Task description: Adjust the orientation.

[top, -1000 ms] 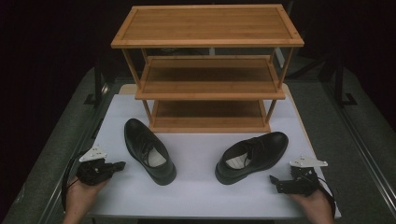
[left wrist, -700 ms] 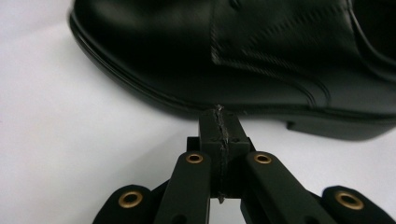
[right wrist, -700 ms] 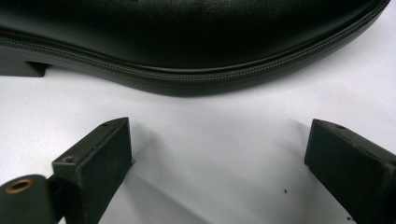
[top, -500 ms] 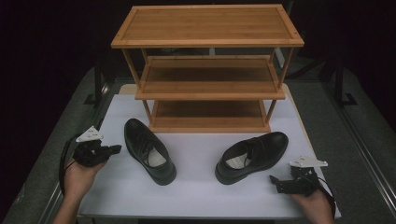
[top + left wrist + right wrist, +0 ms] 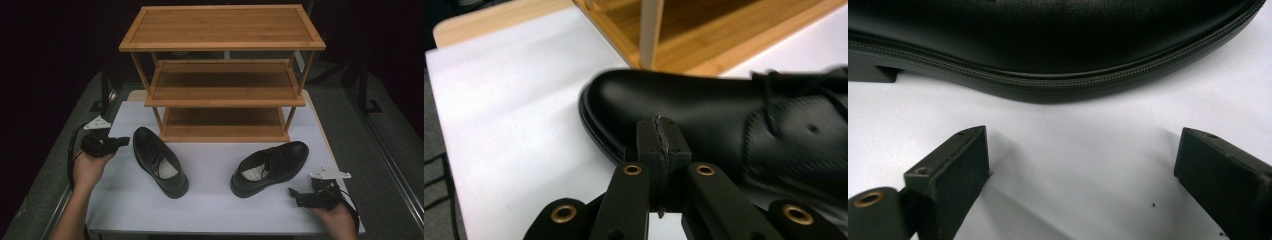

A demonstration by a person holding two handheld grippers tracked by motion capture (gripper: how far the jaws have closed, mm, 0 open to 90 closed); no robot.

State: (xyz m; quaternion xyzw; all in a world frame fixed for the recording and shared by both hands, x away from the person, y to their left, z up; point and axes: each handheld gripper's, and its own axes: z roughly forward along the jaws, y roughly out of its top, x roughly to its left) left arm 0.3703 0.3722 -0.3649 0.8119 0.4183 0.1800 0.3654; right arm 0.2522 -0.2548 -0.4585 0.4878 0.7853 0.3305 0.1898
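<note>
1. Left gripper (image 5: 121, 141): jaws pressed together on nothing, tip just beside the toe of the left shoe (image 5: 159, 161); contact unclear.
2. Right gripper (image 5: 295, 195): jaws wide apart, near the right shoe (image 5: 270, 167), apart from its sole.
3. Both shoes lie on the white tabletop (image 5: 210, 200), in front of the wooden shelf rack (image 5: 222, 75).

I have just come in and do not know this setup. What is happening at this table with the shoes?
A person holds a claw in each hand over a white mat. Two black leather dress shoes lie on it before a three-tier bamboo shoe rack. The left claw, shut and empty, is near the rear of the left shoe. The right claw, open, rests near the right shoe. Neither shoe is gripped.
</note>
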